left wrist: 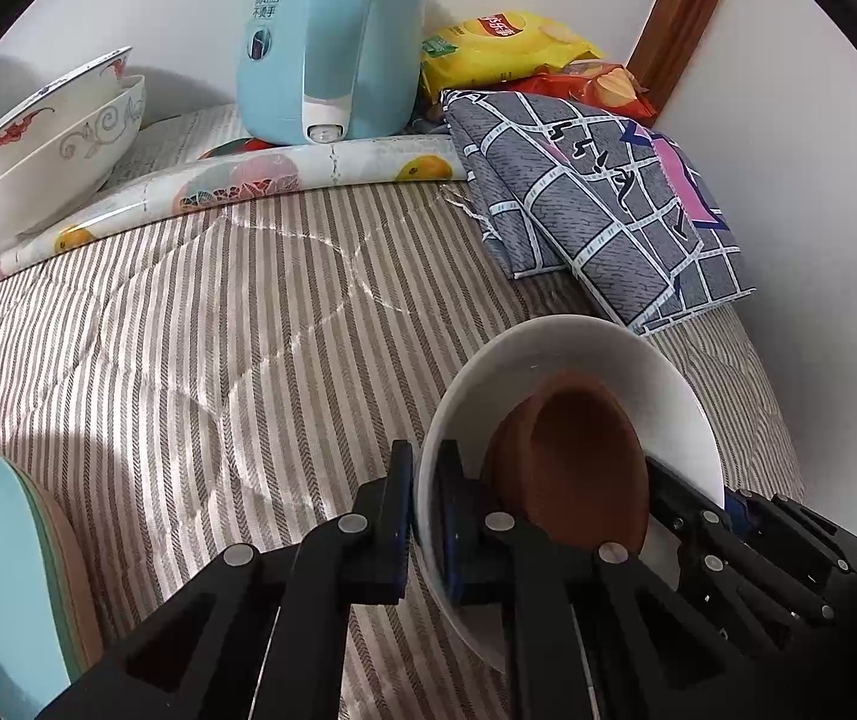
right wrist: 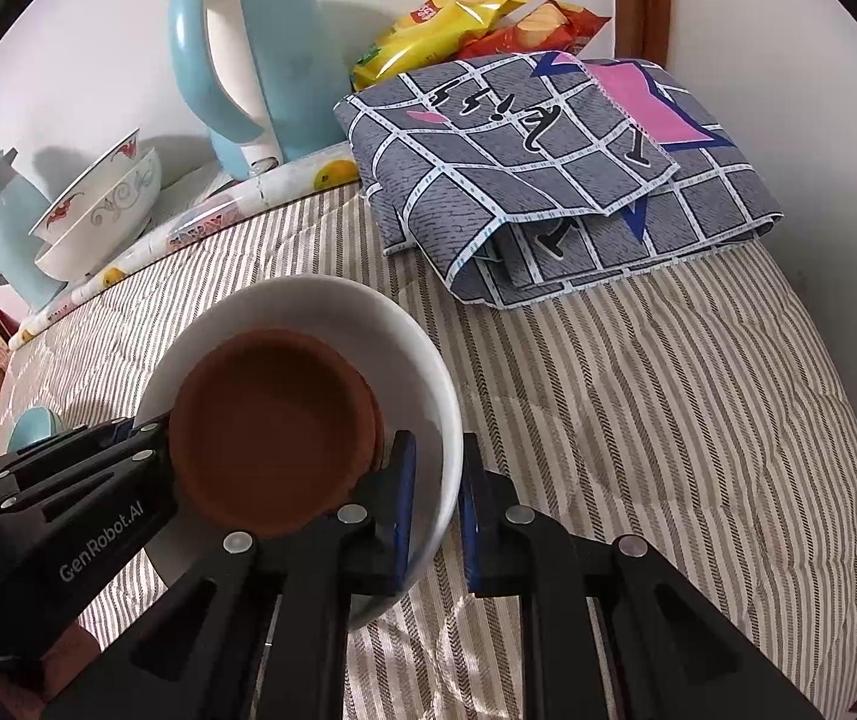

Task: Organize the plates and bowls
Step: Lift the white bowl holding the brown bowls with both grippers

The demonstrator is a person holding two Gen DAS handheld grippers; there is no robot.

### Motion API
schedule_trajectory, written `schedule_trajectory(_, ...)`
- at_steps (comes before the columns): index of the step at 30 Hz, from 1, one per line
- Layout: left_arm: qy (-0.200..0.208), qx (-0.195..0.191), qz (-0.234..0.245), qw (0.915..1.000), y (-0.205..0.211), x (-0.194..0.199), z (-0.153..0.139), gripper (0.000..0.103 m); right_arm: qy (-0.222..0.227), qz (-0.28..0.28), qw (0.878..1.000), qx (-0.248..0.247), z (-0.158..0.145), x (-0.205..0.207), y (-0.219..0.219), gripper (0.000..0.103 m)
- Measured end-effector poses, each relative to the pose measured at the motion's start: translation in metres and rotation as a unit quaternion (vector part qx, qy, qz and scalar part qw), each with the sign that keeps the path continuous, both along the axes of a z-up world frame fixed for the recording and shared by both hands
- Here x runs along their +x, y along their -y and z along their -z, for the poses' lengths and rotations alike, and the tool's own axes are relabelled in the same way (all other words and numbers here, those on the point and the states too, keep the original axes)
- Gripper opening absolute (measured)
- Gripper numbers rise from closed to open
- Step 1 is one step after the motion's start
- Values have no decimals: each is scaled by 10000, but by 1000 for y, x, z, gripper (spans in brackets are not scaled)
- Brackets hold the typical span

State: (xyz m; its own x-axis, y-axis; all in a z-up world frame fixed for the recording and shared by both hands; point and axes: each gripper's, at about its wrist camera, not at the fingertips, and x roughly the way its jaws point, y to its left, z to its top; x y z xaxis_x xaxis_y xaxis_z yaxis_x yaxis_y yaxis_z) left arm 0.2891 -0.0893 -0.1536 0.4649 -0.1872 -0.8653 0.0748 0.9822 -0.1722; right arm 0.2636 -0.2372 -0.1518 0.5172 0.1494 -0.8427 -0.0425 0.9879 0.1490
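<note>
A white bowl [left wrist: 620,360] holds a smaller brown bowl [left wrist: 578,450] over the striped bed cover. My left gripper [left wrist: 425,516] is shut on the white bowl's left rim. My right gripper [right wrist: 437,516] straddles the white bowl's [right wrist: 308,312] right rim, with a small gap at the outer pad. The brown bowl [right wrist: 272,426] sits inside, tilted. The right gripper's body shows in the left wrist view [left wrist: 758,540]. Two stacked patterned bowls [left wrist: 50,150] stand at the back left, also in the right wrist view [right wrist: 98,210]. Stacked blue and pink plates [left wrist: 2,570] lie at the left edge.
A blue kettle [left wrist: 332,42] stands at the back on a fruit-print cloth [left wrist: 236,186]. A folded grey checked cloth [left wrist: 596,204] lies at the back right, with yellow and red snack bags [left wrist: 506,48] behind it. A second blue kettle [right wrist: 2,228] stands far left.
</note>
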Motion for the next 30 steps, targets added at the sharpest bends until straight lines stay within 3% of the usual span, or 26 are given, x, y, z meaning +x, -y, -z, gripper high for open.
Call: schedule_trajectory(30,163,-82,-52,9998,-1,-45,-29,9,162,146,9998,39,-29,-47,5,12)
